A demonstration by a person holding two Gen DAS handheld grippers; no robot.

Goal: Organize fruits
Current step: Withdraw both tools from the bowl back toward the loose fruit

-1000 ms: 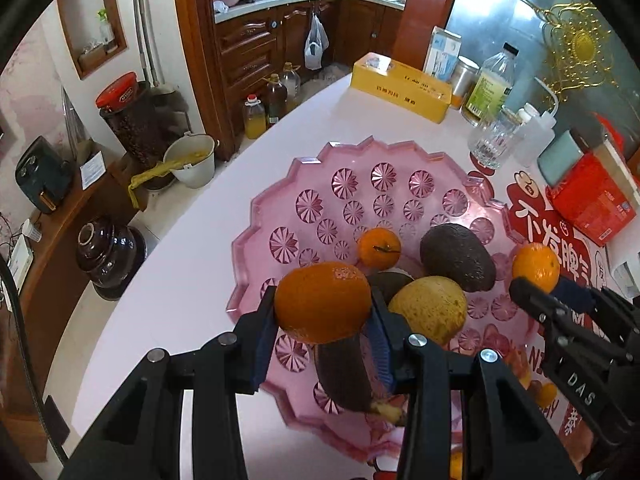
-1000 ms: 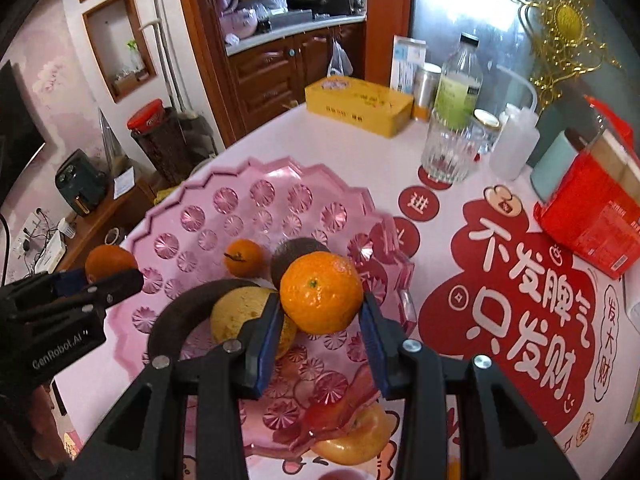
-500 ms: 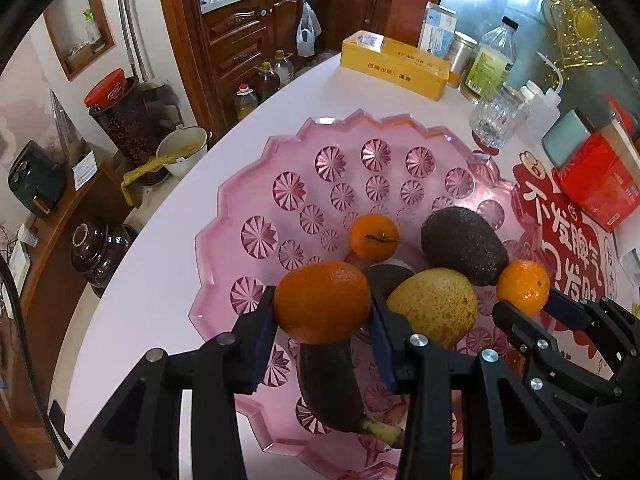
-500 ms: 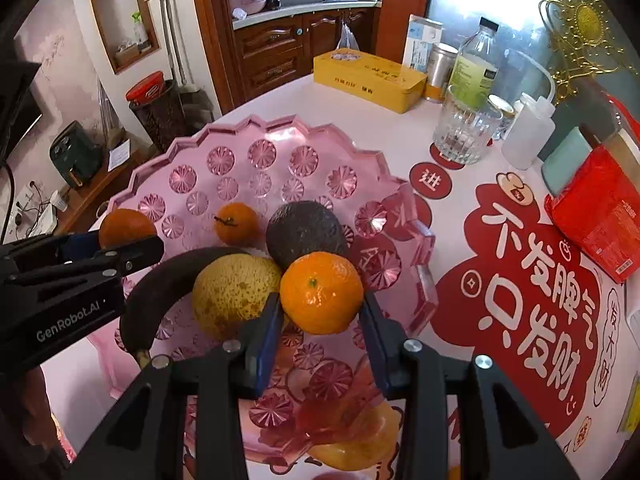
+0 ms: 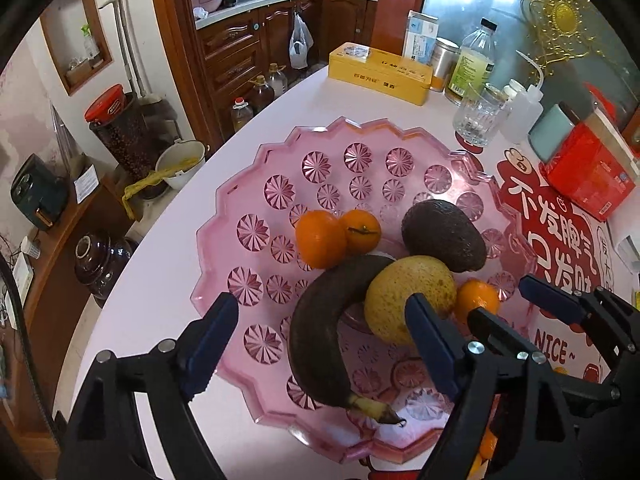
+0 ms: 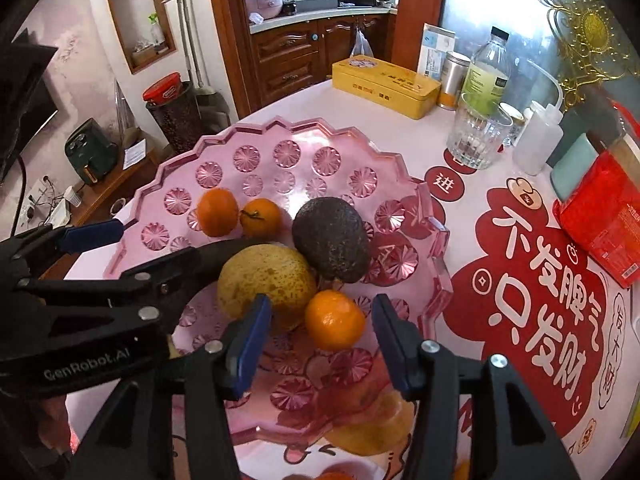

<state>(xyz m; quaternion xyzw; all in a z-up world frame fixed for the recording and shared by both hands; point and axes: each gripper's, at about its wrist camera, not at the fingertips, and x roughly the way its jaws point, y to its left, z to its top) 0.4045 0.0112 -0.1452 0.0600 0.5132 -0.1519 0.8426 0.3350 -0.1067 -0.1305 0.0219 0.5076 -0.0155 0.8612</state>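
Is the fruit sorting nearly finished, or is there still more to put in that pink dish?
Nearly, it seems. The pink dish holds three oranges, an avocado, a pear and a dark banana. Both tools, left and right, have just been opening and hold nothing. No loose fruit shows on the table.

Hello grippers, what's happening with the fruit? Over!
Left gripper open, just released. Right gripper open, jaws just widened, orange loose between them. All fruit in pink tray. Nothing blocking.

You're in a home kitchen: wooden cabinets (image 5: 240,44) under a counter behind the worktop (image 5: 304,108), oil bottles (image 5: 260,96) on the floor, an air fryer (image 6: 90,150) aside.
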